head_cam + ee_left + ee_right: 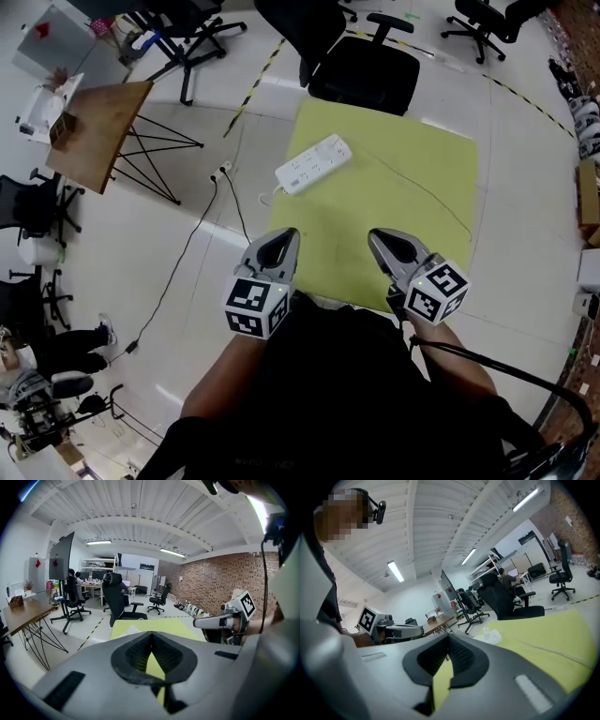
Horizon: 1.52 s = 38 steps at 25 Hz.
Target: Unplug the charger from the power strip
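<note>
A white power strip [313,164] lies on the far left part of the yellow-green table [422,178], its white cord running off the left edge. I cannot make out a charger on it from here. My left gripper [291,232] and right gripper [373,233] hover side by side over the table's near edge, well short of the strip, both shut on nothing. In the left gripper view the left gripper [151,637] has its jaws meeting, with the right gripper [220,620] beside it. The right gripper view shows the right gripper [448,639] and the power strip [490,634] beyond.
A black office chair [366,66] stands at the table's far edge. A wooden desk on black legs [98,127] is to the left. A floor plug [222,172] with a black cable lies between them. Someone's legs [56,342] show at lower left.
</note>
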Each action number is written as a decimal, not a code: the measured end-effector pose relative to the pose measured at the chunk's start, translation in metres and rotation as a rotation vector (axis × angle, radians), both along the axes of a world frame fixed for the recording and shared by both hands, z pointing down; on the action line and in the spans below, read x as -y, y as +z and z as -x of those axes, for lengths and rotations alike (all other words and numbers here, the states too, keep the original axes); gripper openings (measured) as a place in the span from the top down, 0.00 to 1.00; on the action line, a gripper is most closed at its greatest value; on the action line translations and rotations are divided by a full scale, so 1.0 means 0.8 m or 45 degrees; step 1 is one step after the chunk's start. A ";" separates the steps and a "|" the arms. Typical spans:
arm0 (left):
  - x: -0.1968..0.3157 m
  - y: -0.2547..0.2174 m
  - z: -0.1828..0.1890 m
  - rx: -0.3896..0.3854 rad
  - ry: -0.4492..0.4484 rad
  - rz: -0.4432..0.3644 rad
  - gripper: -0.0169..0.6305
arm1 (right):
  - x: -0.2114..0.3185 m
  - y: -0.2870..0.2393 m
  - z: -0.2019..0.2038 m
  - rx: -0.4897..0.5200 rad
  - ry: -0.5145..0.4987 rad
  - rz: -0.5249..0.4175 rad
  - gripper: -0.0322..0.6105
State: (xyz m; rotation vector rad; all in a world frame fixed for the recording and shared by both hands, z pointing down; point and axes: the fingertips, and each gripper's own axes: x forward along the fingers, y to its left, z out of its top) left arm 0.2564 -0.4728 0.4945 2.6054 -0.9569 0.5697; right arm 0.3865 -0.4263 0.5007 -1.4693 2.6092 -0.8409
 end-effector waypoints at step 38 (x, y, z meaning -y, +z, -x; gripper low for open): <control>0.202 0.150 0.004 0.077 0.339 0.213 0.96 | 0.303 0.227 -0.005 -0.473 0.238 0.344 0.63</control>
